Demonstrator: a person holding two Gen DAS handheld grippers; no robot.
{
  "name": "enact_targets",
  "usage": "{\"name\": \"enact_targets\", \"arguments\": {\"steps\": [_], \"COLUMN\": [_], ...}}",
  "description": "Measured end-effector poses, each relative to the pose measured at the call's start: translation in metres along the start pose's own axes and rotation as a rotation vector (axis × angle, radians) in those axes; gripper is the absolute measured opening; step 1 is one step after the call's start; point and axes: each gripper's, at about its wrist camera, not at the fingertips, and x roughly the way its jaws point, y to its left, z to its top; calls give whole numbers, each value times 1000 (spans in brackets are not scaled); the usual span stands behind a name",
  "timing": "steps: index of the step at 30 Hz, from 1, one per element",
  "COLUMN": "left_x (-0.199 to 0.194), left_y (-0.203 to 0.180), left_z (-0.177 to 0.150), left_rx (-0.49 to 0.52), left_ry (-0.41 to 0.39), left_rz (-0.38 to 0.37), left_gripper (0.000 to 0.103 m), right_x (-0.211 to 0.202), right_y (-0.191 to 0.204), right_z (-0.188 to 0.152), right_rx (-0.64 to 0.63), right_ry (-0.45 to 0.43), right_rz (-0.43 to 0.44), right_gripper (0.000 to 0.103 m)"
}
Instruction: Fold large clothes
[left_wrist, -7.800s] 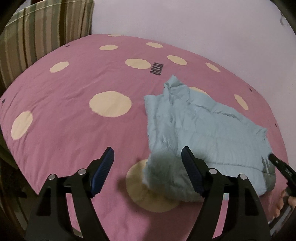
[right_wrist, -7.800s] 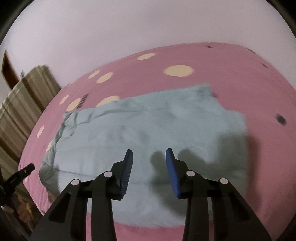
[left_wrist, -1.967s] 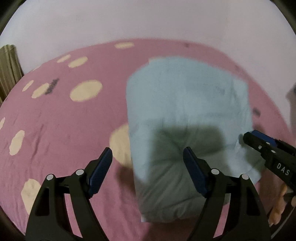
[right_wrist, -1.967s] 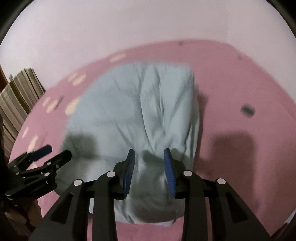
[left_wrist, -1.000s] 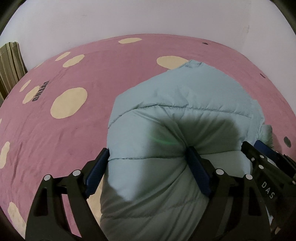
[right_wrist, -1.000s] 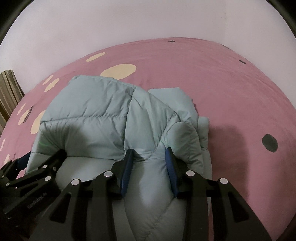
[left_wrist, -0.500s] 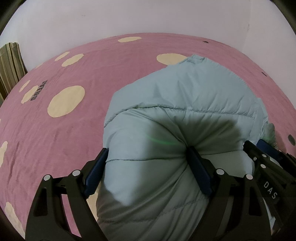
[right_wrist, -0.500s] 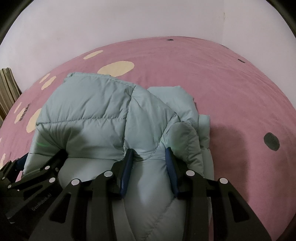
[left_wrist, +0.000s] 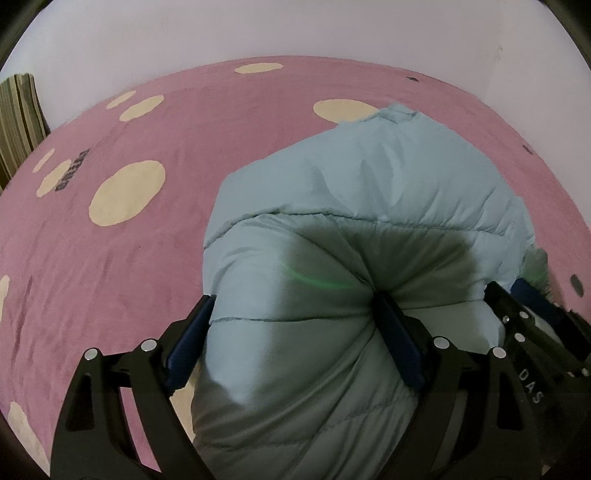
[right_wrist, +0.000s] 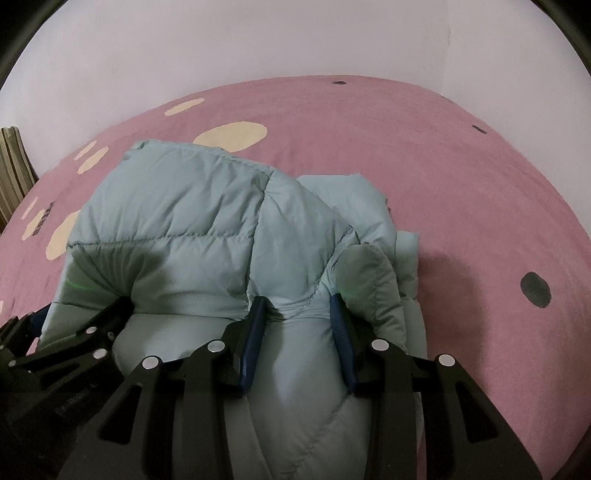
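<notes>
A pink bedspread with cream spots covers the whole surface, a white wall behind it. On it lies the pale blue puffer jacket, bunched and doubled over, its near end raised off the cover by both tools. The left gripper stands wide, its blue pads pressed into a thick roll of the padding (the fabric puckers at the right pad). The right gripper is closed much narrower, pinching a smaller gathered fold at a seam beside the jacket's right edge. Each gripper shows at the edge of the other's view.
</notes>
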Motion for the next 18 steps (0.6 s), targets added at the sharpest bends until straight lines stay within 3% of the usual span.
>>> {"name": "enact_targets", "arguments": {"steps": [6, 11, 14, 18], "left_x": [-18, -52, -62, -60], "left_y": [22, 53, 79, 104], "left_z": [6, 4, -5, -26], "left_rx": [-93, -175, -284, -439], "left_ry": [57, 8, 5, 37], "left_rz": [-77, -104, -145, -223], "left_gripper": [87, 88, 89, 89], "right_x": [-18, -59, -84, -89], "right_y": [-3, -19, -39, -68], "right_z": [3, 5, 2, -12], "right_rx": [-1, 61, 129, 263], "right_ry": [-7, -53, -102, -91], "right_rz": [33, 118, 157, 223], "right_gripper": [41, 72, 74, 74]}}
